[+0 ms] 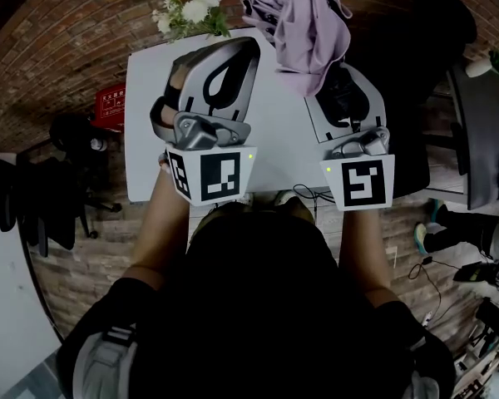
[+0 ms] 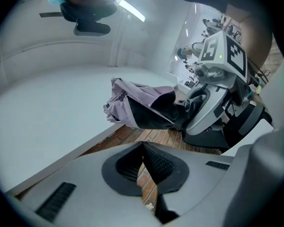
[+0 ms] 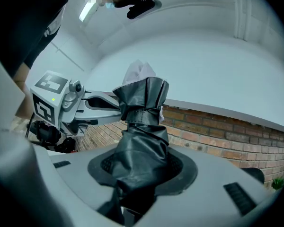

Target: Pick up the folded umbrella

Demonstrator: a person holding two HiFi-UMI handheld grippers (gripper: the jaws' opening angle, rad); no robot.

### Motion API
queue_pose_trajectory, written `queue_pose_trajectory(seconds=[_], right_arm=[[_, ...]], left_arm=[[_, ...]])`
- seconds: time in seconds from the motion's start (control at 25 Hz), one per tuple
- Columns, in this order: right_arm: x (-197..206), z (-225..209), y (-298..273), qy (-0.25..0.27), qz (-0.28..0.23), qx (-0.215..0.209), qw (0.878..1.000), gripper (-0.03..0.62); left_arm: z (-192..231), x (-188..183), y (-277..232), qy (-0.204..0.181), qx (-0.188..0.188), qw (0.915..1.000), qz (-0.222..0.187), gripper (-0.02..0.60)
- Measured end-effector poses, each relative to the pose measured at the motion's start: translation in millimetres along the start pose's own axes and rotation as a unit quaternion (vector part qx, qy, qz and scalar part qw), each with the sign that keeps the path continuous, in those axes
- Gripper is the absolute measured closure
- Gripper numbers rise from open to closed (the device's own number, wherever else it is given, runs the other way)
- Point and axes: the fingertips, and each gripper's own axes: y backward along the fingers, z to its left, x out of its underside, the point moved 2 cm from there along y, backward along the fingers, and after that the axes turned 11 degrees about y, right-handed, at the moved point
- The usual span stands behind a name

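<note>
The right gripper is clamped on the folded umbrella. In the right gripper view both pads press on its crumpled black fabric, and the umbrella stands out from the jaws with a black strap wrapped round it and a lilac end beyond. In the head view the umbrella is a bunched lilac and black bundle at the far right corner of the white table, just ahead of the right gripper. In the left gripper view it hangs from the right gripper at the table's edge, with the brick-patterned floor below it.

The left gripper holds nothing. Its ribbed pads meet at the tips, and only floor shows in the narrow gap behind them. In the head view it is over the left part of the table, beside the right gripper and apart from it, and the marker cubes of both are toward the person.

A bunch of white flowers stands at the table's far edge, left of the umbrella. A red box lies on the floor left of the table, and dark office chairs stand nearer on that side.
</note>
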Motion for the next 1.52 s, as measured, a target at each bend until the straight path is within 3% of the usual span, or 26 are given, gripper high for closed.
queue_pose_trajectory(seconds=[1.52], right_arm=[[-24, 11, 0, 0.035, -0.027, -0.004, 0.999, 0.41]], left_arm=[[-1, -4, 22, -0.008, 0.011, 0.9999, -0.005, 0.568]])
